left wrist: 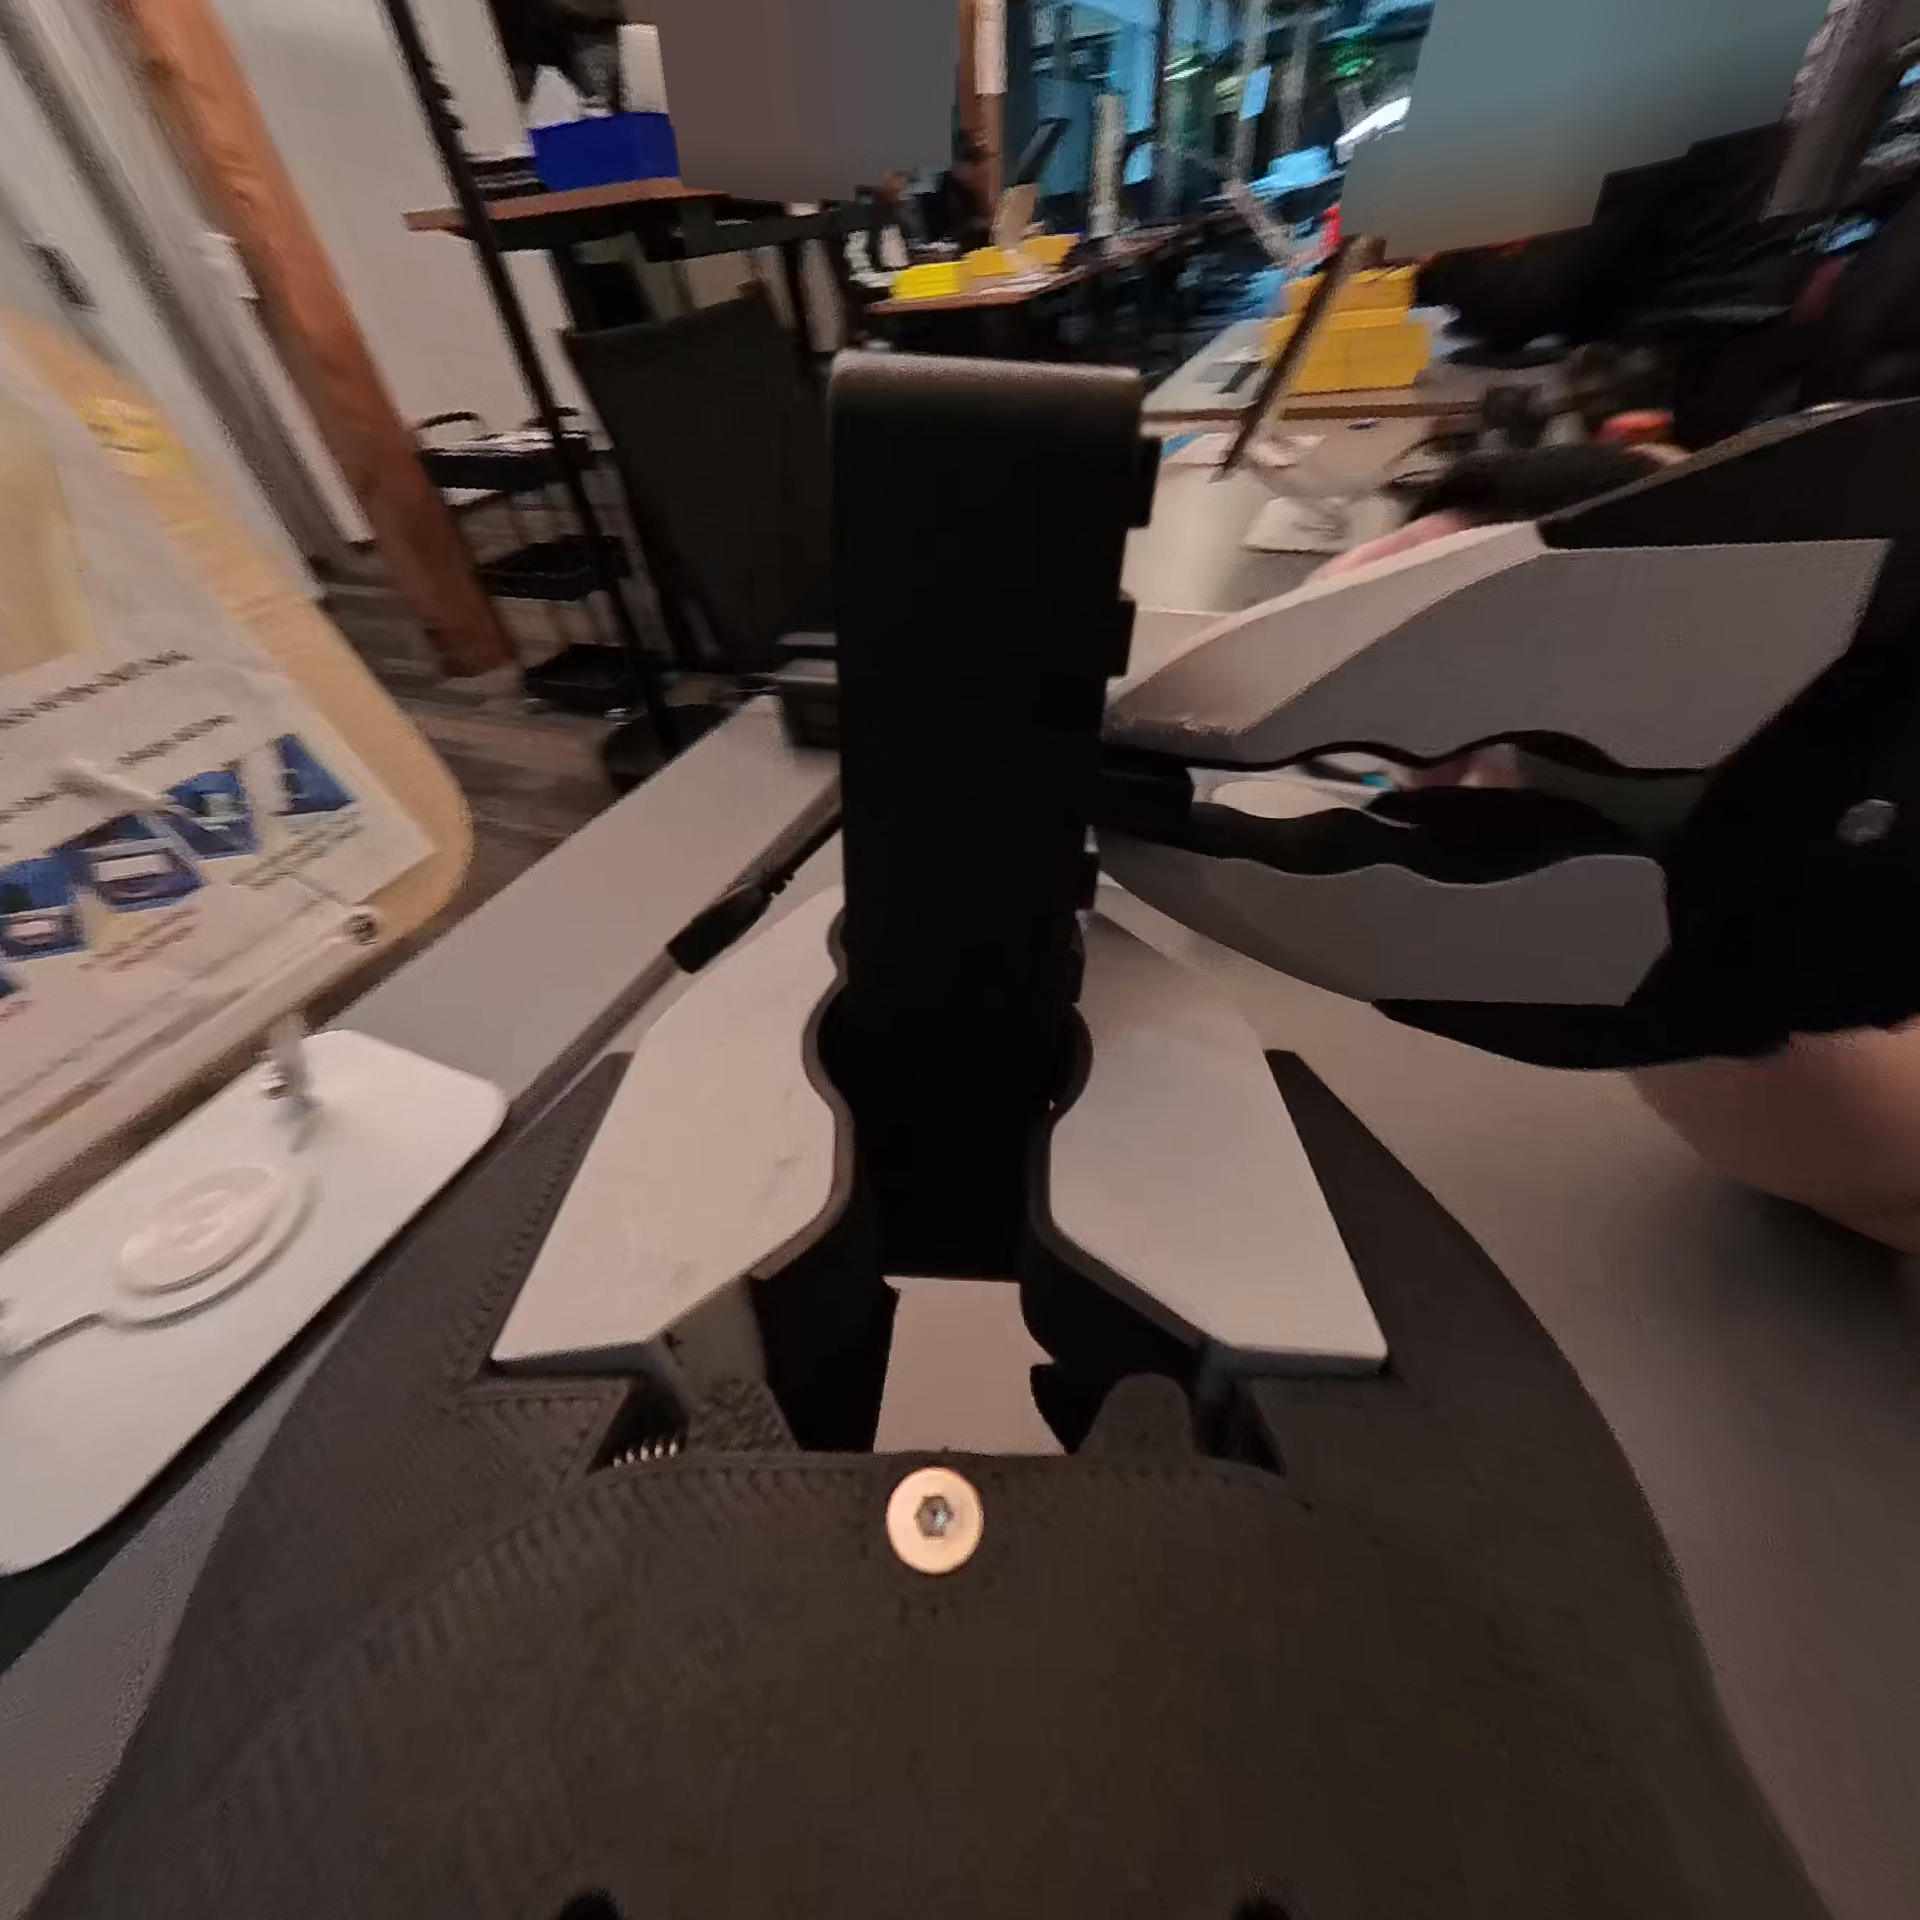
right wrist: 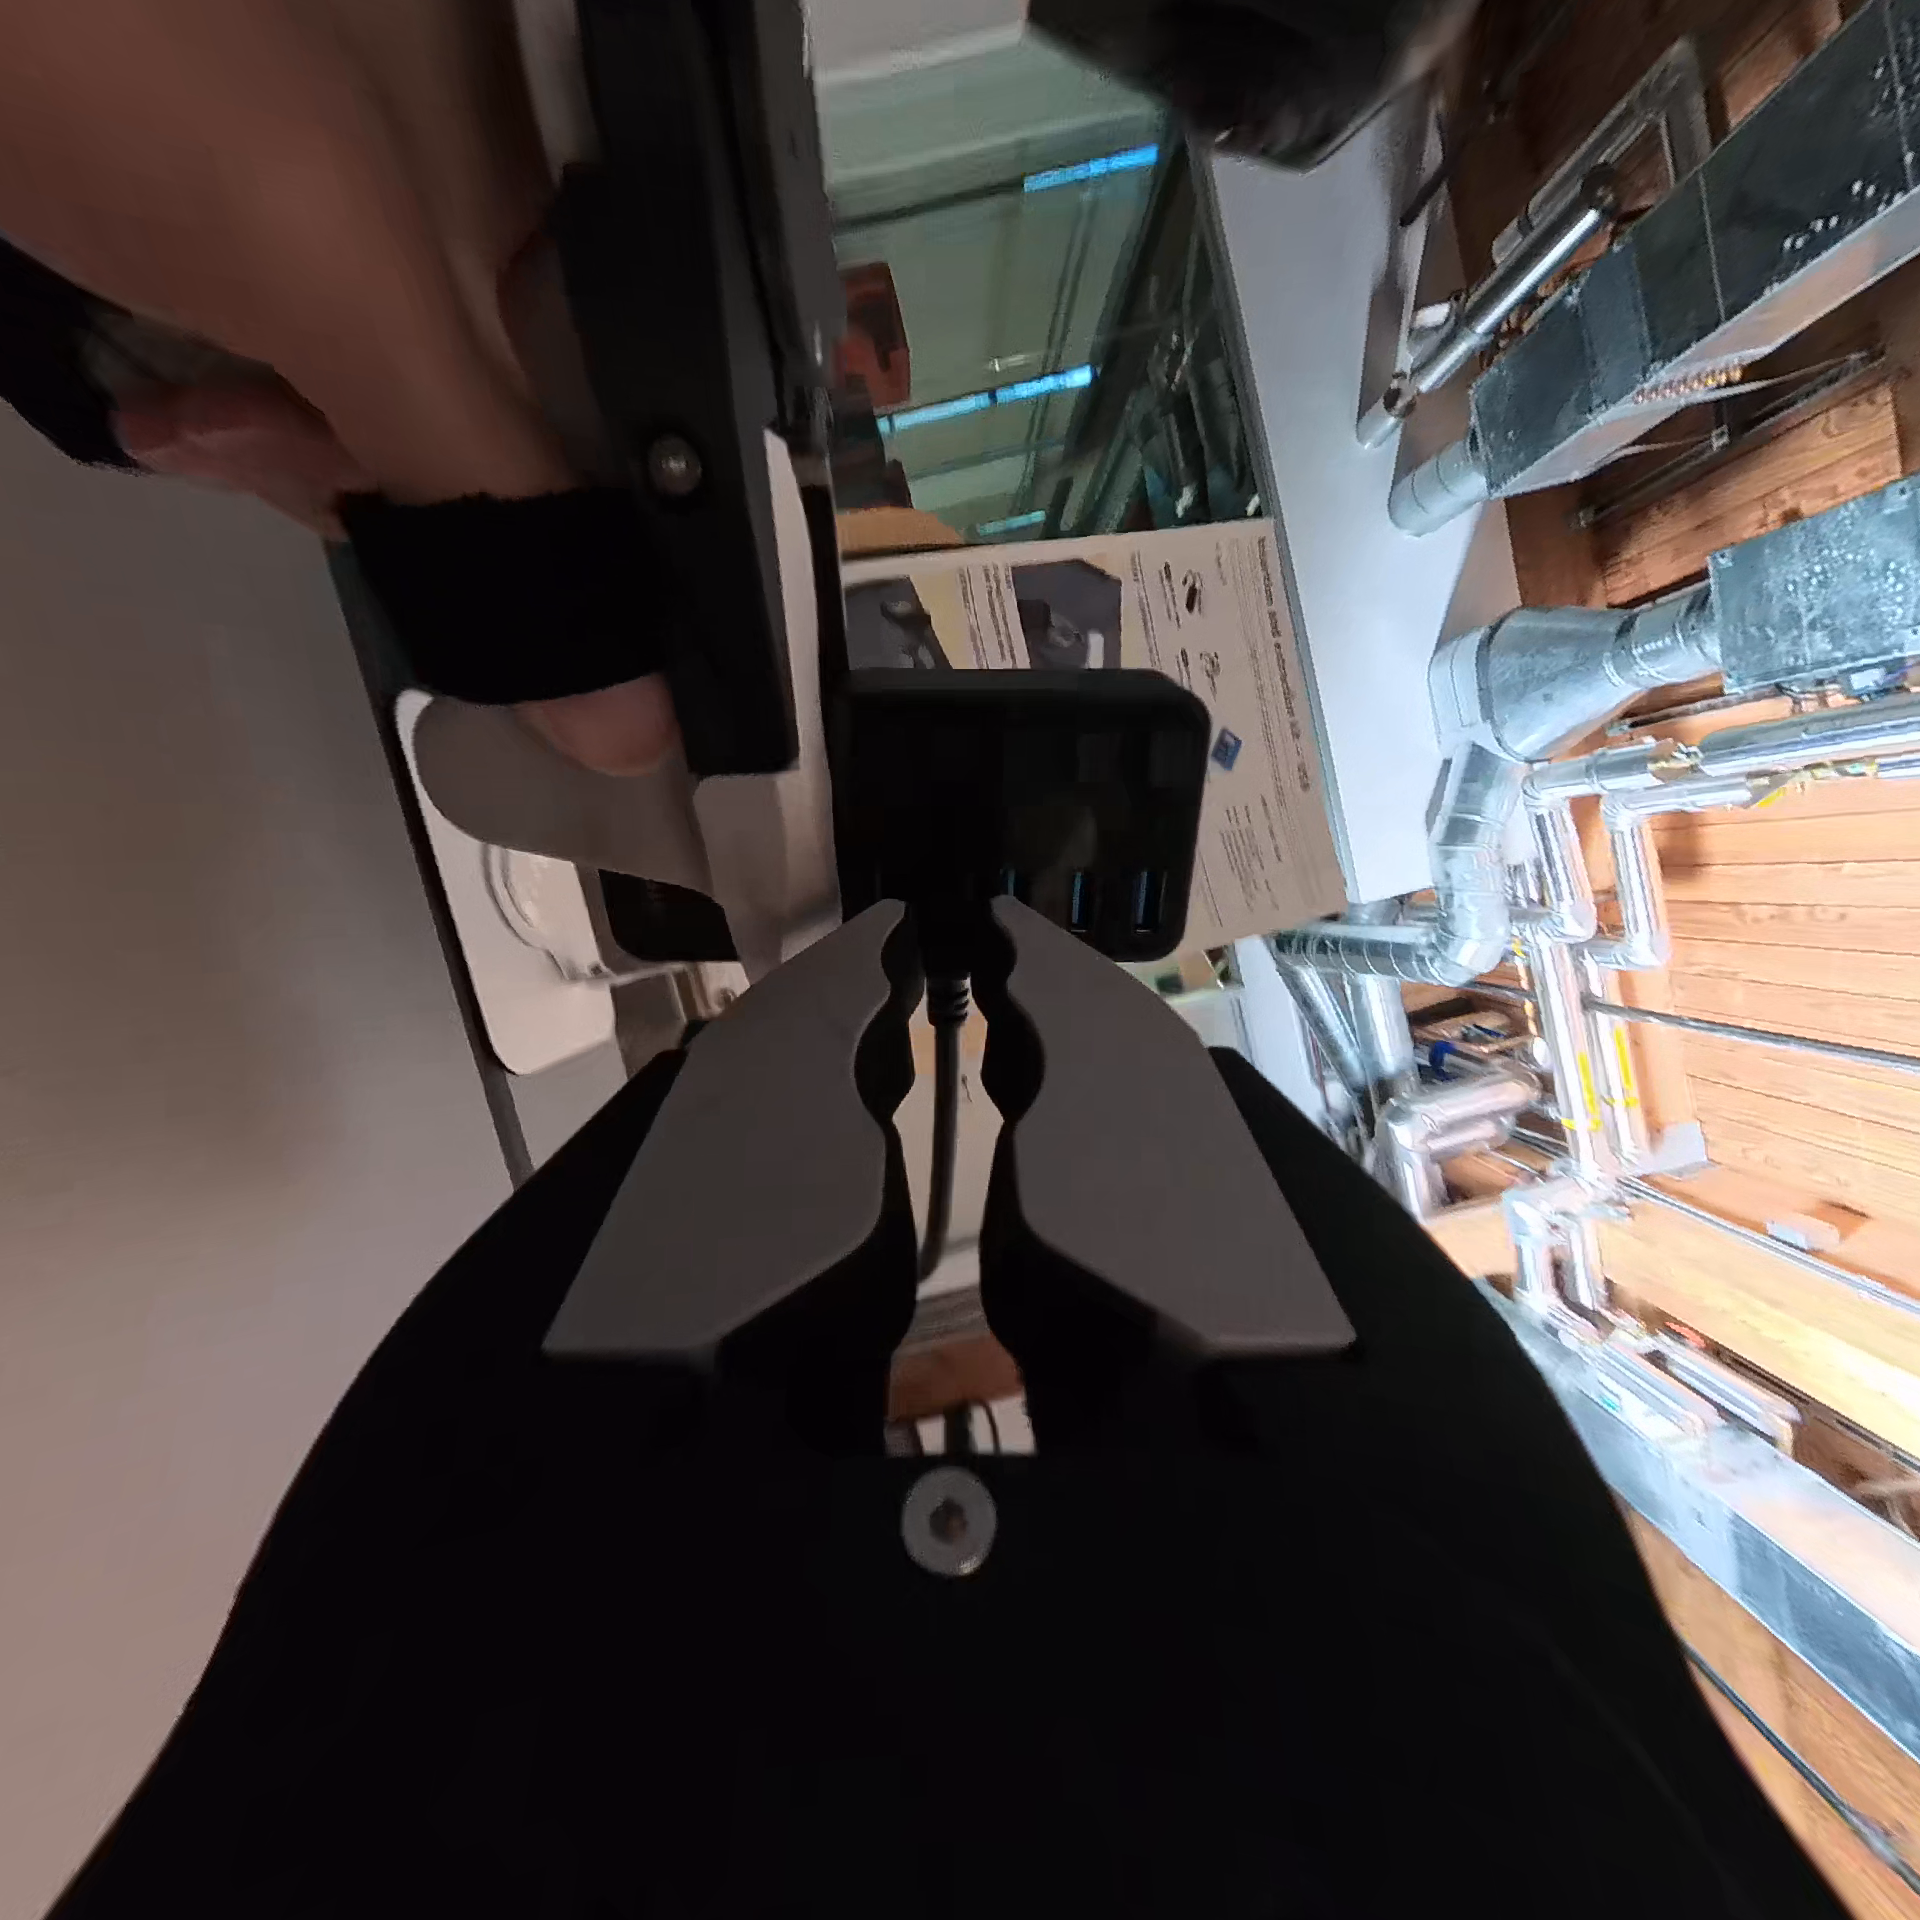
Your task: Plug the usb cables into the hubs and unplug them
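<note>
Left wrist view, from left to right: a blurred printed sheet (left wrist: 156, 810) stands on a white stand base (left wrist: 239, 1216) at the edge of the grey bench (left wrist: 1455, 1195). In the middle, the left claw (left wrist: 951, 997) is clamped on a black usb hub (left wrist: 977, 727), which stands upright between its two grey fingers (left wrist: 727, 1122) and rises well above their tips. A loose black cable end (left wrist: 727, 914) lies on the bench just left of the hub. To the right, the right claw (left wrist: 1153, 800) reaches in sideways, its tips against the hub's right edge and pinching a black usb plug (left wrist: 1143, 795) there. Whether the plug is fully seated cannot be told. A bare forearm (left wrist: 1787, 1143) shows below that claw.

Right wrist view is rolled on its side. At left, a hand (right wrist: 343, 343) with a black strap (right wrist: 499, 592) over one finger holds the left claw's body (right wrist: 717, 416). In the centre, the hub (right wrist: 1029, 790) shows its port edge, with blue ports (right wrist: 1112, 899) free to the right. The right claw (right wrist: 943, 920) is nearly closed around the plug (right wrist: 940, 935), and the black usb cable (right wrist: 943, 1122) runs back between its fingers (right wrist: 1122, 1143). Behind the hub stands the printed sheet (right wrist: 1226, 665); at far right, metal ducts (right wrist: 1558, 665) run over wooden boards (right wrist: 1766, 1039).
</note>
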### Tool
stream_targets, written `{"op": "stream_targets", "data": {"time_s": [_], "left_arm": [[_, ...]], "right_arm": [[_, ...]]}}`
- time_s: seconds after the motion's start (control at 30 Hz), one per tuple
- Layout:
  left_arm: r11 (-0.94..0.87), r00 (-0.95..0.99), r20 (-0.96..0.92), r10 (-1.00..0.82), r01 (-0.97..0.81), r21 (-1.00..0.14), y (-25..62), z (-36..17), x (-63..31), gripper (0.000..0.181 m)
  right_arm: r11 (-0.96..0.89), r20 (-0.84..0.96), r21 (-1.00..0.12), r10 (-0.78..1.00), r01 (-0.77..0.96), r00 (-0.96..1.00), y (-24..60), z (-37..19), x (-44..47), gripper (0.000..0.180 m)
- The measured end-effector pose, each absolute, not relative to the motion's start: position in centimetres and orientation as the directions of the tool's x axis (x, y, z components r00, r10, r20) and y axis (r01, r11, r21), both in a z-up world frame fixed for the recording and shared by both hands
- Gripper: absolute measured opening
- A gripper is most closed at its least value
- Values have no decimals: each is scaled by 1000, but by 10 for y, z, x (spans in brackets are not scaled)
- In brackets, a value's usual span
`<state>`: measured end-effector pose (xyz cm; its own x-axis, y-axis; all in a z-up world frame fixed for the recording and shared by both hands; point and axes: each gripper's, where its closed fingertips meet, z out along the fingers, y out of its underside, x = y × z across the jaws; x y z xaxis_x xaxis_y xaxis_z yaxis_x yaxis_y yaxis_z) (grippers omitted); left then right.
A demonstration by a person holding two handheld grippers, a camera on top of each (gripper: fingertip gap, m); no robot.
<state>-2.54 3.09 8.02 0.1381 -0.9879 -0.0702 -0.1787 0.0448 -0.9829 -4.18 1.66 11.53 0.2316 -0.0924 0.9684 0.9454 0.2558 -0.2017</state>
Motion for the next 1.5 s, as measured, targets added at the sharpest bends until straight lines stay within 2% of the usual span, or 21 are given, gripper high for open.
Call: {"op": "stream_targets", "data": {"time_s": [0.1, 0.17, 0.27, 0.37, 0.43, 0.5, 0.53, 0.57, 0.6, 0.63, 0.7, 0.87, 1.0, 1.13, 1.3, 1.4, 1.5], "left_arm": [[-60, 64, 50, -997, -157, -986, 26, 81, -23, 30], [-5, 145, -20, -989, -172, -985, 34, 79, -22, 29], [-29, 155, 2, -988, -175, -984, 39, 75, -20, 30], [13, 225, -66, -972, -226, -974, 50, 69, -23, 34], [38, 240, -96, -966, -237, -971, 52, 69, -24, 30], [-2, 229, -48, -972, -216, -976, 54, 68, -25, 34], [-21, 310, -46, -950, -208, -978, 71, 68, -33, 29], [-32, 413, -50, -909, -190, -981, 96, 70, -50, 29], [-81, 405, 21, -914, -132, -988, 107, 76, -64, 28], [-137, 312, 116, -943, -46, -990, 102, 91, -75, 29], [-126, 241, 133, -961, 42, -991, 91, 118, -93, 28], [-28, 187, 35, -982, 42, -999, 58, 141, -99, 29], [-15, 122, 19, -992, 33, -999, 39, 147, -96, 29], [4, 100, 0, -995, 37, -999, 29, 152, -95, 29], [3, 34, -1, -999, 59, -998, 13, 157, -87, 29], [-9, 3, 9, -1000, 62, -998, 8, 154, -80, 29], [-30, -29, 29, -999, 46, -998, 3, 148, -71, 29]], "right_arm": [[297, 958, -246, -67, 923, 277, 13, 118, -44, 9], [255, 964, -224, -84, 941, 252, 18, 115, -41, 9], [206, 967, -214, -95, 955, 237, 23, 112, -38, 9], [147, 973, -181, -116, 972, 199, 31, 105, -36, 9], [134, 974, -174, -124, 976, 191, 33, 104, -36, 9], [146, 973, -179, -118, 973, 197, 33, 104, -37, 9], [166, 973, -179, -113, 970, 199, 30, 104, -40, 9], [264, 971, -169, -122, 950, 207, 18, 107, -53, 9], [292, 967, -156, -147, 943, 206, 6, 112, -61, 9], [276, 965, -144, -174, 950, 197, 1, 118, -60, 9], [248, 957, -245, -95, 937, 275, 7, 120, -47, 9], [224, 833, -553, 164, 802, 529, 20, 126, -2, 9], [159, 729, -681, 230, 714, 644, 1, 142, 55, 9], [149, 443, -897, 327, 417, 835, -60, 175, 121, 9], [109, 257, -962, 63, 250, 964, -115, 181, 229, 9], [-72, 223, -974, -121, 216, 967, -129, 154, 280, 9], [-304, 133, -947, -89, 100, 987, -121, 105, 296, 8]]}}
